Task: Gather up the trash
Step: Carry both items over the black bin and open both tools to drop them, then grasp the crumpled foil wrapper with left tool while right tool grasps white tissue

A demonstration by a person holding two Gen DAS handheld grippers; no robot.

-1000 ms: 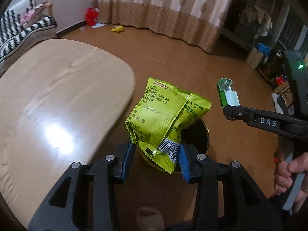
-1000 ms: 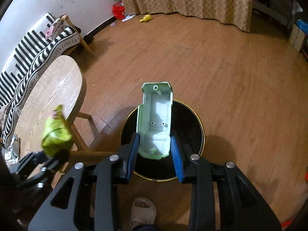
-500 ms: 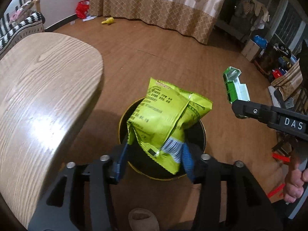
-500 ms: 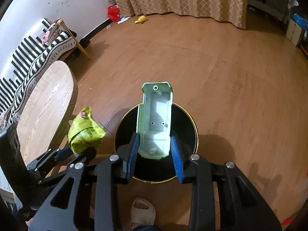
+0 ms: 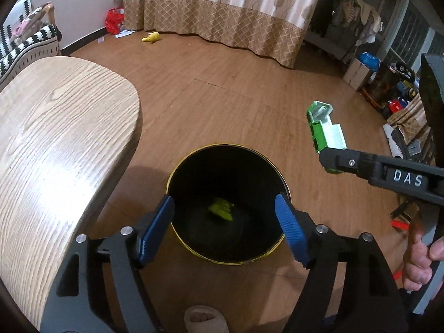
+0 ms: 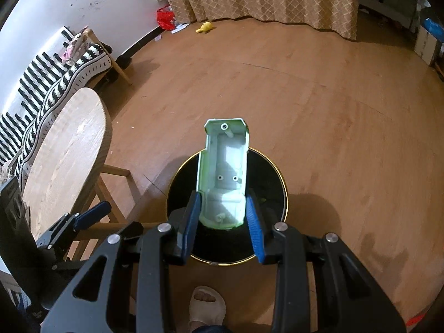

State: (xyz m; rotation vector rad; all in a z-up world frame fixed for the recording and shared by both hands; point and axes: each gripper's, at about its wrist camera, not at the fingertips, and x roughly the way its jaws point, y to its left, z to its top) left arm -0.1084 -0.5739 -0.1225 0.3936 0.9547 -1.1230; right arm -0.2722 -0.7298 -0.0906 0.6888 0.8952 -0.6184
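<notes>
Left gripper jaws opening, empty: the green bag, held a second ago, now lies in the bin; right gripper jaws opening around the shell above it.

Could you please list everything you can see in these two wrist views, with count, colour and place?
Bin: one, black with gold rim, on the floor below both grippers.
Snack bag: one, yellow-green, inside the bin.
Plastic shell: one, pale green, above the bin.
Table: one, light wood, beside the bin.
Curtain: one, beige, far wall.
Toy: one, yellow, floor by the curtain.
Bag: one, red, by the wall.
Left gripper: black, blue fingers, opening, nothing between them.
Right gripper: black, blue fingers, opening around the plastic shell.
Slippered foot: one, below the bin.
</notes>
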